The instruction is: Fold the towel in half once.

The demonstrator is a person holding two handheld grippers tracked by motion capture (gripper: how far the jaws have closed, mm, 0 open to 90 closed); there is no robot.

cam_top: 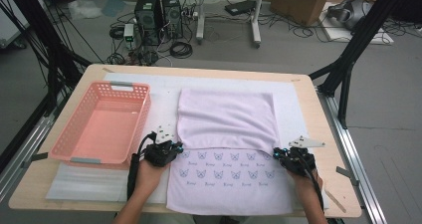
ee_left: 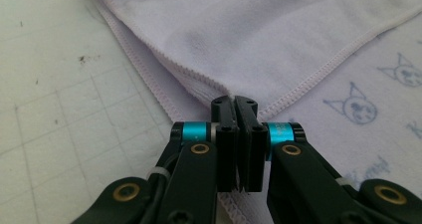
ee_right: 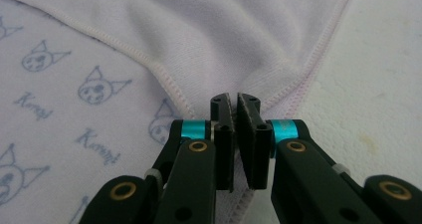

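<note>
Left hand-held gripper (cam_top: pixel 178 147), right hand-held gripper (cam_top: pixel 276 153) pinch towel (cam_top: pixel 226 118) corners; fold crosswise.

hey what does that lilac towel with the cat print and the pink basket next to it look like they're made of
The lilac towel with blue cat-face print looks like soft, matte microfibre or terry cloth: a fuzzy nap and a stitched overlock hem show in both gripper views. The pink rectangular basket looks like moulded plastic with a slight sheen, its walls a regular lattice of small holes, with grey pieces at the handles.
</note>
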